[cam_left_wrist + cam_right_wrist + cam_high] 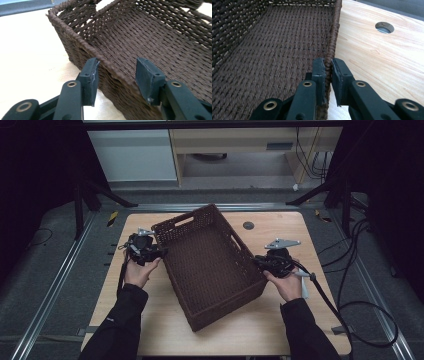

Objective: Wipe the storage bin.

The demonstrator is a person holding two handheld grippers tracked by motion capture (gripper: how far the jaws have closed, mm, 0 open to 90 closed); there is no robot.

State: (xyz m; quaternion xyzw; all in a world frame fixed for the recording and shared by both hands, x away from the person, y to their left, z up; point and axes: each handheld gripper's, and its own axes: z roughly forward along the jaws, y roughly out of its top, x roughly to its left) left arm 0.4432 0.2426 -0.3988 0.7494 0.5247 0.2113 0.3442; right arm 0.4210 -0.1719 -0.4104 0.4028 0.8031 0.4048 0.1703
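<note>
The dark brown woven rectangular basket (pixel 210 265) sits empty on the light wooden table (pixel 280 330), turned askew, its long axis running from the far left toward the near right between both hands. The right gripper (pixel 328 66) is clamped on the basket's right long rim, one pad inside the wall, one outside. The left gripper (pixel 116 75) straddles the opposite long rim with its jaws apart, pads not yet pressing; the rim lies straight ahead between them. Bare table lies behind each gripper, a round hole (pixel 384 27) beyond the right one.
</note>
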